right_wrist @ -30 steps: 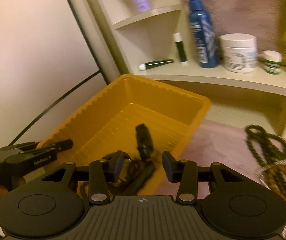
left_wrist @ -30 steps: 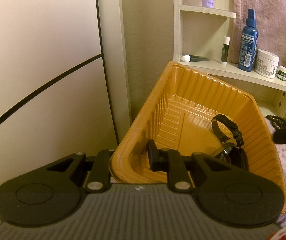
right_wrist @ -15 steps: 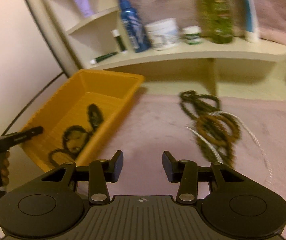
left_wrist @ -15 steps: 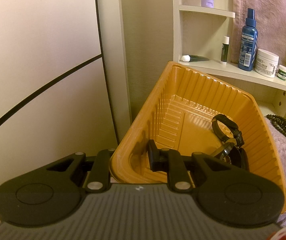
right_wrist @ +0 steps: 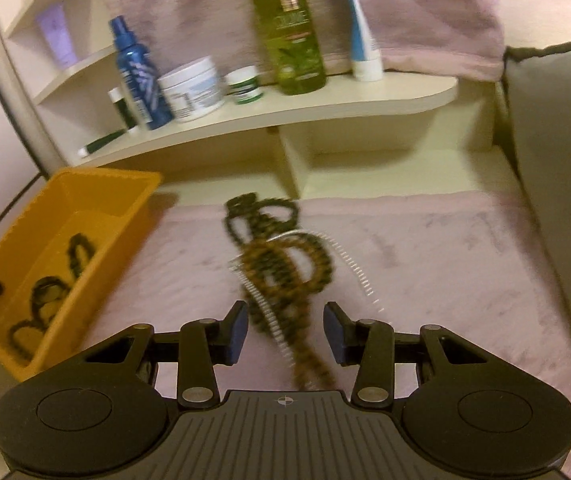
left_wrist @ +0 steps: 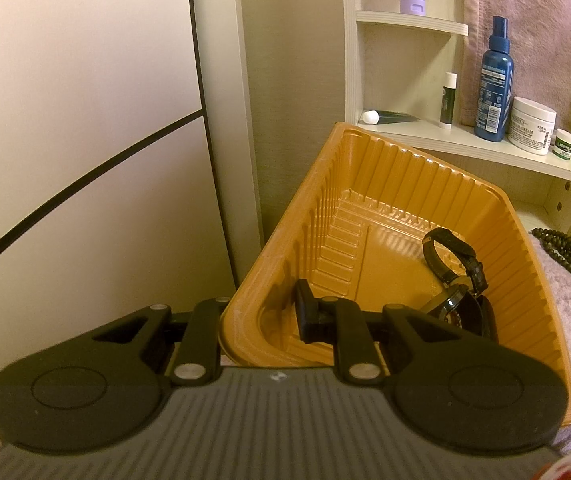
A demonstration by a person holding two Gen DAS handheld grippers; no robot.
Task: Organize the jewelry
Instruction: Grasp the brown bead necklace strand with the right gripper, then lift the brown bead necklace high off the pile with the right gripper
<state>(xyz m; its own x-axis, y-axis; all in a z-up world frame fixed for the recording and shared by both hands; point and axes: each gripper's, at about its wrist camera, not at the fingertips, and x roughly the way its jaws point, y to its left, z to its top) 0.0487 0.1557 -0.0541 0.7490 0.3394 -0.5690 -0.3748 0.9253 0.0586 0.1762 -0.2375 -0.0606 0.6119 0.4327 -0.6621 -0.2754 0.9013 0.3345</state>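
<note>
An orange plastic tray (left_wrist: 405,184) holds black watches (left_wrist: 451,276). My left gripper (left_wrist: 259,320) is shut on the tray's near left rim, one finger inside (left_wrist: 305,316) and one outside. The tray also shows at the left of the right wrist view (right_wrist: 97,184), with the watches (right_wrist: 49,292) in it. My right gripper (right_wrist: 285,330) is open and empty, low over a tangle of brown bead strands and a thin silver chain (right_wrist: 281,264) on the pink cloth (right_wrist: 445,260). The beads' near end lies between its fingers.
A white shelf (right_wrist: 325,108) behind holds a blue spray bottle (right_wrist: 137,76), a white cream jar (right_wrist: 191,90), a small jar (right_wrist: 243,86), a green bottle (right_wrist: 285,28) and tubes. A grey cushion (right_wrist: 557,128) stands at the right. A white wall panel (left_wrist: 85,120) is left of the tray.
My right gripper has swung right from above the tray to over the bead tangle, staying open. The left gripper has kept its hold on the tray rim.
</note>
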